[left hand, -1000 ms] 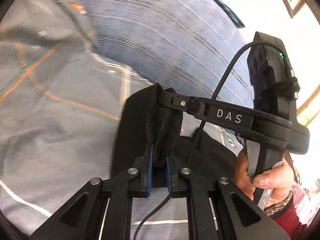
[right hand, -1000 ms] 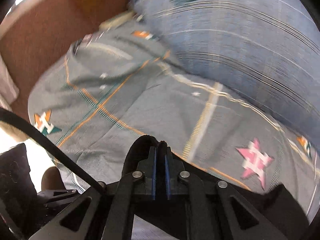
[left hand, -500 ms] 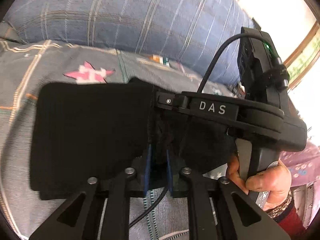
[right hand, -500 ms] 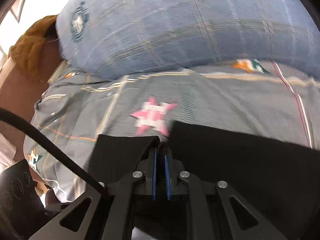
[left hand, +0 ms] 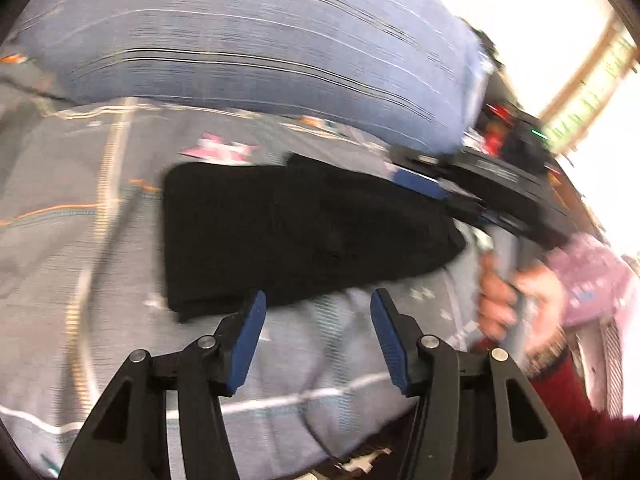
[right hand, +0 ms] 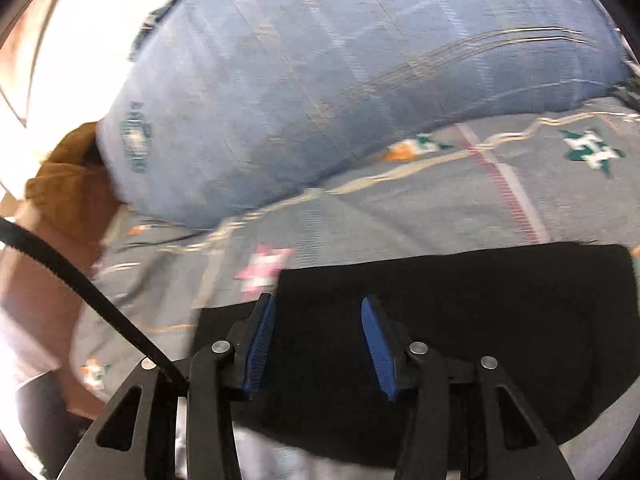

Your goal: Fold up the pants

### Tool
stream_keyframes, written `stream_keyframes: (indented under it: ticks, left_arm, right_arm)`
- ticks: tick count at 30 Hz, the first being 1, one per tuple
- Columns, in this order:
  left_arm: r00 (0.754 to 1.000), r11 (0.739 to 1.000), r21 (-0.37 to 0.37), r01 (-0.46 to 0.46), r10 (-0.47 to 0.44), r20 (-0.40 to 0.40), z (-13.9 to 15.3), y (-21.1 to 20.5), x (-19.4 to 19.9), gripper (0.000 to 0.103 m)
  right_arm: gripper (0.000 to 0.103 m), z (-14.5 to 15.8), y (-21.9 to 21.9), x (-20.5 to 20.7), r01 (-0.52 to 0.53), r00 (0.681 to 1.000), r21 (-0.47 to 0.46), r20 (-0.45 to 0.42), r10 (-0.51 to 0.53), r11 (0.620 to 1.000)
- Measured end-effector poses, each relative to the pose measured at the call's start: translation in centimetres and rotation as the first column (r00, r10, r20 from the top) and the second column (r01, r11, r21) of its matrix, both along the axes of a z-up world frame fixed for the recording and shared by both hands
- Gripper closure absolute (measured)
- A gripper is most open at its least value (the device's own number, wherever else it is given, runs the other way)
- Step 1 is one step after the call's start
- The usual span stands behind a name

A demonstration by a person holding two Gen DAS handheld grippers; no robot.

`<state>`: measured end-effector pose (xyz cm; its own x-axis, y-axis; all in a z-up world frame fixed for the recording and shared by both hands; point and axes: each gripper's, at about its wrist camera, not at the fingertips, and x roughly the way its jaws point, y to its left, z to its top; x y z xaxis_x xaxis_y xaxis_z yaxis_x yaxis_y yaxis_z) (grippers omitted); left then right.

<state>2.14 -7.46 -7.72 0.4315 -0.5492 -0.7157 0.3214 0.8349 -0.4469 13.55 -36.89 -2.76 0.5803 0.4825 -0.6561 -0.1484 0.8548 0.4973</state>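
The black pants (left hand: 288, 232) lie folded flat on the grey patterned bedspread (left hand: 72, 240). My left gripper (left hand: 316, 308) is open and empty, just in front of the near edge of the pants. My right gripper (right hand: 318, 312) is open and empty, above the pants (right hand: 480, 312). In the left wrist view the right gripper (left hand: 436, 184) shows at the right end of the pants, held by a hand (left hand: 504, 300).
A big blue plaid pillow (left hand: 248, 40) lies behind the pants and also shows in the right wrist view (right hand: 340, 80). A brown cloth (right hand: 64, 188) sits at the far left. A bright window (left hand: 580, 80) is at the right.
Both grippers have opened and let go of the pants, which now lie folded on the bedspread. Both grippers have drawn back a little.
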Motion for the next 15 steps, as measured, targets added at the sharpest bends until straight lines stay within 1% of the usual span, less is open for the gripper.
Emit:
stream_keyframes:
  ticks: [2,3,5,7,8,9,10,13,15]
  left_arm:
    - [0.997,0.998,0.004,-0.068,0.068,-0.02,-0.8,1.2,1.0,0.05]
    - [0.995,0.995,0.006,-0.098,0.098,-0.028,-1.4,1.6,1.6,0.05]
    - [0.991,0.992,0.021,-0.123,0.124,-0.047,-2.4,2.0,2.2,0.05]
    - [0.987,0.991,0.009,-0.131,0.131,-0.09,-4.0,1.8,3.2,0.05]
    - [0.986,0.991,0.007,-0.135,0.135,-0.101,-4.4,1.8,3.3,0.05]
    - [0.986,0.991,0.009,-0.134,0.134,-0.1,-4.5,1.6,3.4,0.05]
    - [0.988,0.992,0.022,-0.127,0.128,-0.09,-4.5,1.4,3.4,0.05]
    - [0.993,0.992,0.081,-0.091,0.097,-0.064,-3.9,0.5,3.3,0.049]
    - [0.995,0.992,0.106,-0.073,0.079,-0.059,-3.2,0.3,3.1,0.049]
  right_arm:
    - [0.053,-0.4,1.7,0.2,-0.058,0.998,0.092,-0.013,0.06,0.994]
    - [0.053,-0.8,2.4,0.4,-0.072,0.997,0.124,-0.025,0.075,0.99]
    - [0.053,-2.3,3.7,1.2,-0.07,0.995,0.158,-0.064,0.081,0.985]
    - [0.053,-4.1,4.3,1.7,-0.052,0.992,0.175,-0.103,0.07,0.983]
    - [0.053,-5.3,4.3,1.8,-0.024,0.99,0.169,-0.135,0.047,0.985]
    - [0.053,-6.1,4.2,2.0,0.001,0.988,0.152,-0.154,0.023,0.988]
    - [0.055,-6.9,4.0,2.1,0.022,0.986,0.142,-0.166,0.002,0.99]
    - [0.056,-7.8,3.0,1.9,0.06,0.986,0.19,-0.164,-0.028,0.98]
    - [0.054,-7.4,2.4,1.5,0.085,0.986,0.177,-0.157,-0.057,0.981]
